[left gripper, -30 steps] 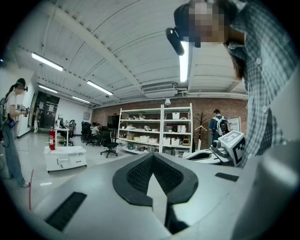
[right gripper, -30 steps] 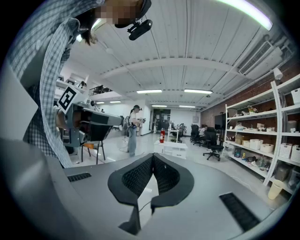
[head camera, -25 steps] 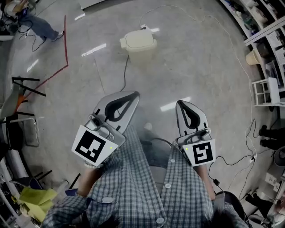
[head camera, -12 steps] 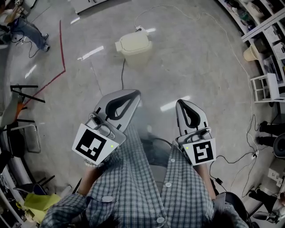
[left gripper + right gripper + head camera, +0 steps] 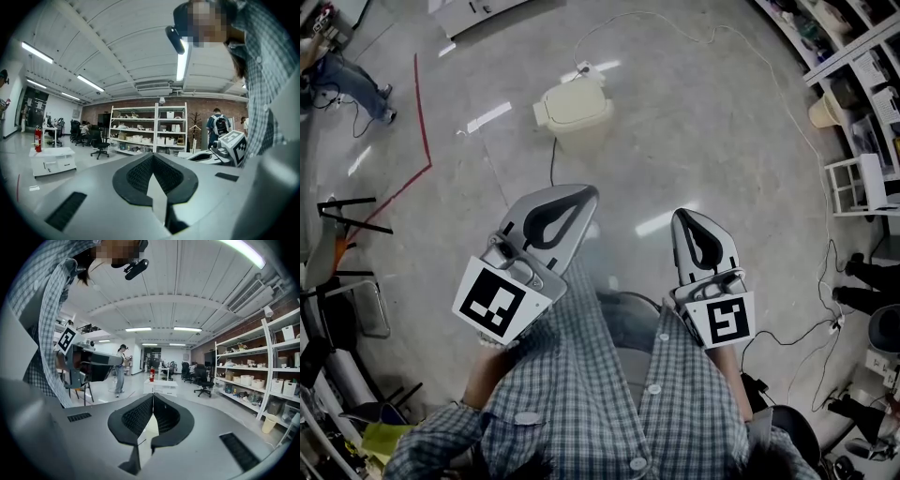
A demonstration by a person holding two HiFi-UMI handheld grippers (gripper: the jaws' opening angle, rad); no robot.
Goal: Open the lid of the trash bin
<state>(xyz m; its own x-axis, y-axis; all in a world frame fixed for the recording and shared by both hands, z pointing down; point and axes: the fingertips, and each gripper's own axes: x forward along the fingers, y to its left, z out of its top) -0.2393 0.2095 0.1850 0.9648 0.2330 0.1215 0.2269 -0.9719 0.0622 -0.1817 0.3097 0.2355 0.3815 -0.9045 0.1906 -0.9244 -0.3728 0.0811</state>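
Note:
A cream trash bin [image 5: 572, 105] stands on the grey floor ahead of me, its lid down. A dark cable [image 5: 551, 157] runs from it toward me. My left gripper [image 5: 587, 195] is held at waist height, well short of the bin, jaws shut on nothing. My right gripper [image 5: 682, 217] sits beside it, also shut and empty. In the left gripper view the jaws [image 5: 152, 158] meet at the tip and point across the room, as they do in the right gripper view [image 5: 153, 397]. Neither gripper view shows the bin.
Red tape [image 5: 417, 103] marks the floor at left, near a folding chair [image 5: 352, 281]. Shelving [image 5: 862, 56] and a white rack [image 5: 855, 192] line the right side. Cables [image 5: 787, 337] trail on the floor at right. A person [image 5: 342, 70] stands far left.
The bin has drifted left and slightly down in the head view as the camera moved. Both grippers stay shut in the same spots.

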